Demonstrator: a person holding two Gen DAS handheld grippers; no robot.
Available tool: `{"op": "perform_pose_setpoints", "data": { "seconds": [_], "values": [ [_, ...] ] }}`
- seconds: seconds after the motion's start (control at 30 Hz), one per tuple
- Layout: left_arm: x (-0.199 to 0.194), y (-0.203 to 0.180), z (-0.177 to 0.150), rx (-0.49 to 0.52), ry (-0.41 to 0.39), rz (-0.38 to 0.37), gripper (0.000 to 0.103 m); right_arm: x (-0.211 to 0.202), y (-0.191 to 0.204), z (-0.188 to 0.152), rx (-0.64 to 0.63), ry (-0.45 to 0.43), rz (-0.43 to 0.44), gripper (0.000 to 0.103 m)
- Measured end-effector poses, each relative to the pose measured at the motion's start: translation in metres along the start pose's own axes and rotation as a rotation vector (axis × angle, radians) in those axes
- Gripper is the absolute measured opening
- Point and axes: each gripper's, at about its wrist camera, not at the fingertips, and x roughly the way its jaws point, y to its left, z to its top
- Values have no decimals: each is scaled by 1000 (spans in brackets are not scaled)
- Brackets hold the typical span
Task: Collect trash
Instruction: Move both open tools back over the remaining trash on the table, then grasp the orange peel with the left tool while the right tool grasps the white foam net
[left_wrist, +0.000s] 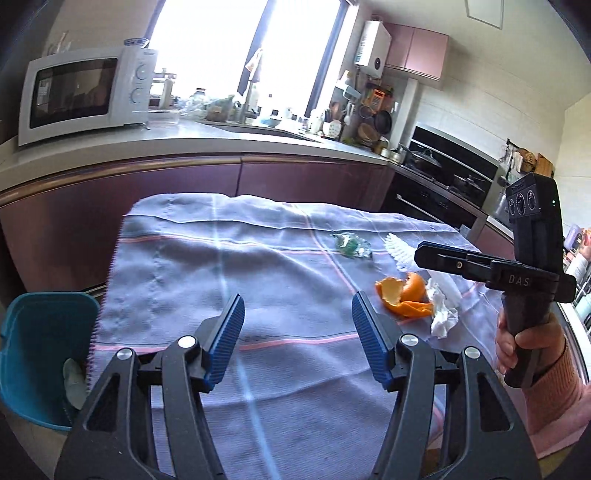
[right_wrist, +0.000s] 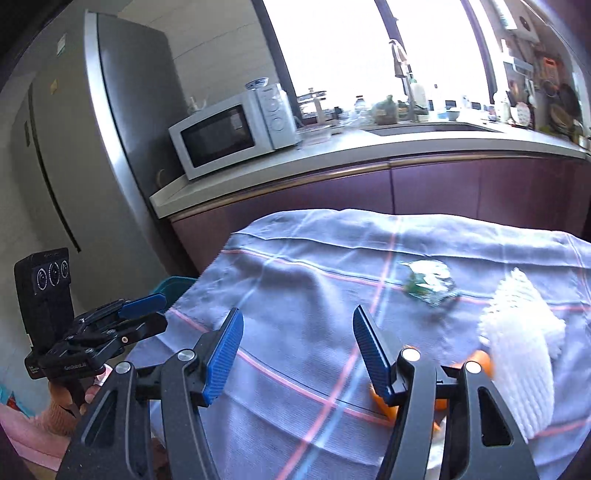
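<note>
Orange peel (left_wrist: 404, 295) curled, tissue (left_wrist: 443, 314) seemingly crumpled

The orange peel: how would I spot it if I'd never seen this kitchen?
Find the cloth-covered table in front of the purple cabinets. Near its right side lies the orange peel, beside a crumpled white tissue. It is the only bright orange thing there.

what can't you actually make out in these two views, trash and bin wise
- Teal bin, left wrist view: the cloth's edge and the left gripper hide part of it; contents unclear. The right wrist view shows only its rim.
- Orange peel, right wrist view: mostly behind the right gripper.
- Crumpled tissue: not visible in the right wrist view.
- Green wrapper: blurred, print unreadable.
</note>
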Motion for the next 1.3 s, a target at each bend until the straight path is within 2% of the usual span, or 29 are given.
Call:
{"op": "perform_pose_setpoints", "data": {
  "seconds": [0.2,0.4,0.77,0.93,1.1,1.13,1.3],
  "values": [
    [40,-43,-3,53,63,-81,60,-30,-54,-18,112,-33,-107,60],
    [70,-66,-3,75,114,-128,60,-45,-82,-37,186,-35,-161,60],
    [107,-84,-3,93,180,-141,59,-53,-92,-50,203,-38,-149,60],
    [122,-92,-1,89,205,-154,59,-52,-105,-51,226,-41,-169,60],
    [141,-100,-1,84,246,-150,58,-47,-126,-52,277,-24,-189,62],
    [145,-101,-1,79,256,-152,58,-46,-132,-53,301,-23,-188,66],
    [165,-102,0,49,301,-163,56,-45,-157,-56,379,-23,-157,67]
  ]
}}
